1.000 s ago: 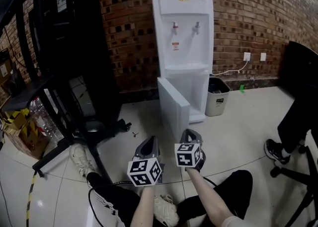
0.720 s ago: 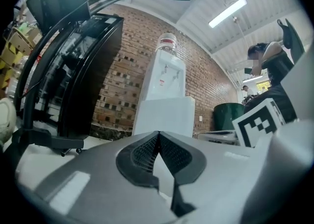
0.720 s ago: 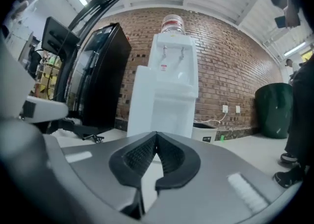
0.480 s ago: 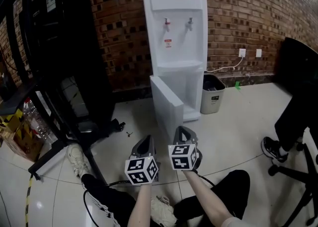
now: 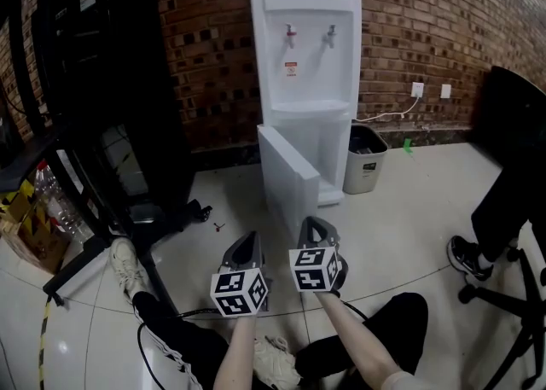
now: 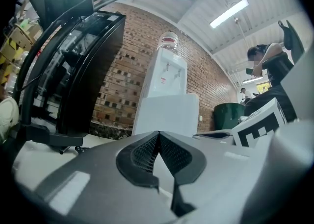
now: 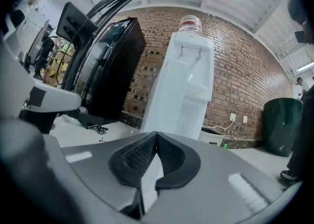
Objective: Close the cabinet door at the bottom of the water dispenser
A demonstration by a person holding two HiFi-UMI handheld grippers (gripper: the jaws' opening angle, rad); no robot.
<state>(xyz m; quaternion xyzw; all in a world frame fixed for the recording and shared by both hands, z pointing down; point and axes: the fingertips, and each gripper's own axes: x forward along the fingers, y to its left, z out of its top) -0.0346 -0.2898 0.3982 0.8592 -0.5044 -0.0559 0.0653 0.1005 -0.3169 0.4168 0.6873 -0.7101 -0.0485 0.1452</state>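
Observation:
The white water dispenser (image 5: 305,55) stands against the brick wall. Its bottom cabinet door (image 5: 288,177) hangs open, swung out towards me on its left side. Both grippers are held low in front of me, short of the door and pointing at it. My left gripper (image 5: 246,241) is shut with nothing in it, just left of the door's near edge. My right gripper (image 5: 312,226) is shut and empty too, in line with the door's front. In the left gripper view the closed tips (image 6: 158,134) sit below the door (image 6: 167,114). The right gripper (image 7: 156,134) faces the dispenser (image 7: 189,78).
A grey waste bin (image 5: 364,158) stands right of the dispenser, under a wall socket (image 5: 418,90). A tall black cabinet (image 5: 111,81) and a black frame fill the left side. An office chair (image 5: 512,209) and someone's shoe (image 5: 467,259) are at the right. My legs lie below.
The head view has shifted slightly, and the left gripper has sunk a little. The door stays open and both grippers stay shut.

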